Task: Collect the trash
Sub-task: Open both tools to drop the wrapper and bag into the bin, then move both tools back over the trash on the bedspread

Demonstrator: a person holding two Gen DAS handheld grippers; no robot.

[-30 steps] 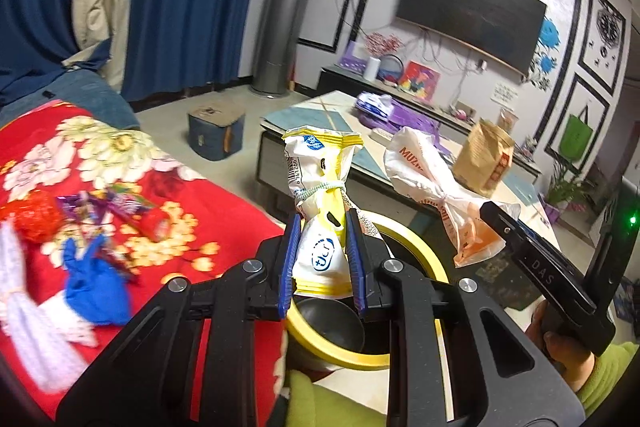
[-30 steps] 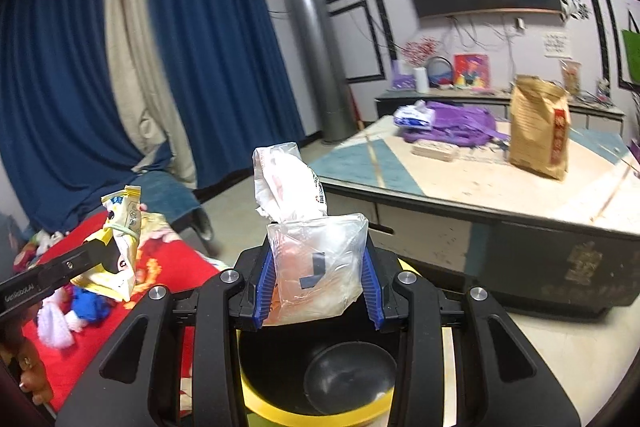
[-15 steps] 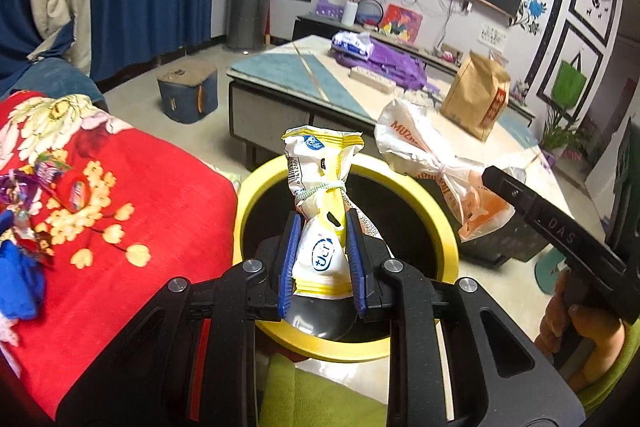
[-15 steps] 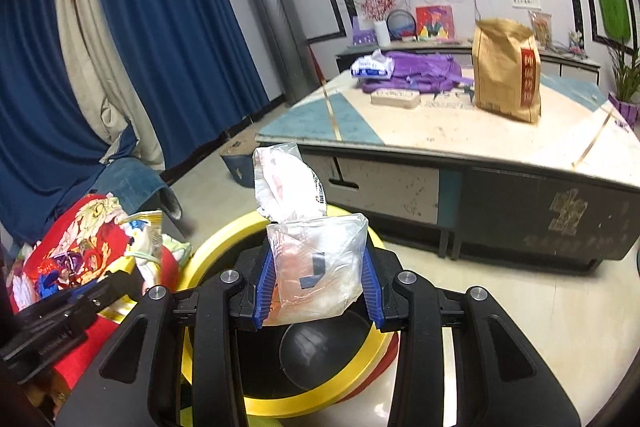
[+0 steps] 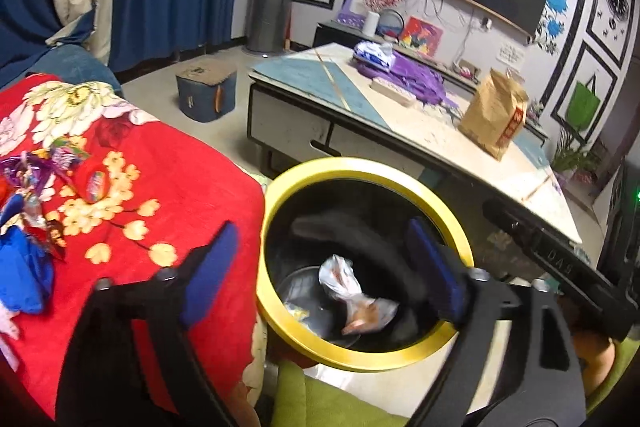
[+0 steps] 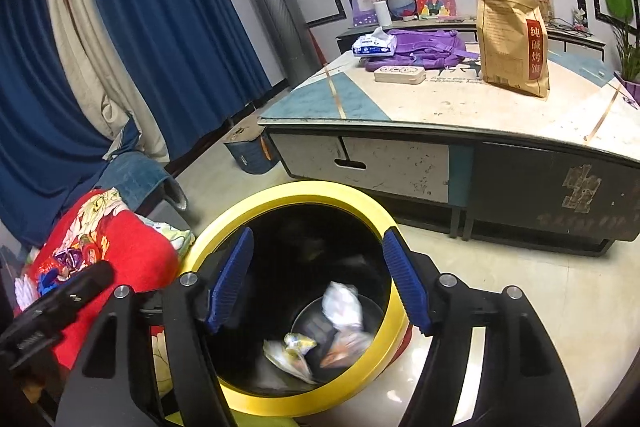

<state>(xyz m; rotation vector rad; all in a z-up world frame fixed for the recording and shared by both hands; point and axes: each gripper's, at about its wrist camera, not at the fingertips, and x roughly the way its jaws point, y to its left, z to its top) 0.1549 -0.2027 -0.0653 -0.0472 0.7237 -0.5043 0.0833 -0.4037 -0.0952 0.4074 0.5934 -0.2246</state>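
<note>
A black bin with a yellow rim (image 5: 276, 195) (image 6: 360, 201) stands on the floor between the red blanket and the low table. My left gripper (image 5: 320, 267) hangs over its mouth, jaws opening wide, nothing between them. My right gripper (image 6: 318, 279) is above the bin too, jaws opening and empty. A clear plastic bag (image 5: 352, 299) (image 6: 344, 307) and a yellow-white wrapper (image 6: 294, 351) (image 5: 298, 311) lie at the bin's bottom. Several wrappers (image 5: 44, 171) and a blue crumpled piece (image 5: 20, 267) rest on the blanket at the left.
The red flowered blanket (image 5: 160, 155) touches the bin's left side. A low table (image 6: 440, 115) behind the bin carries a brown paper bag (image 6: 512, 43), a purple bag (image 6: 424, 47) and tissues. A blue box (image 5: 206, 95) sits on the floor by blue curtains.
Both grippers sank toward the bin and opened. The yellow-white wrapper left the left jaws and the clear bag left the right jaws; both now lie in the bin.
</note>
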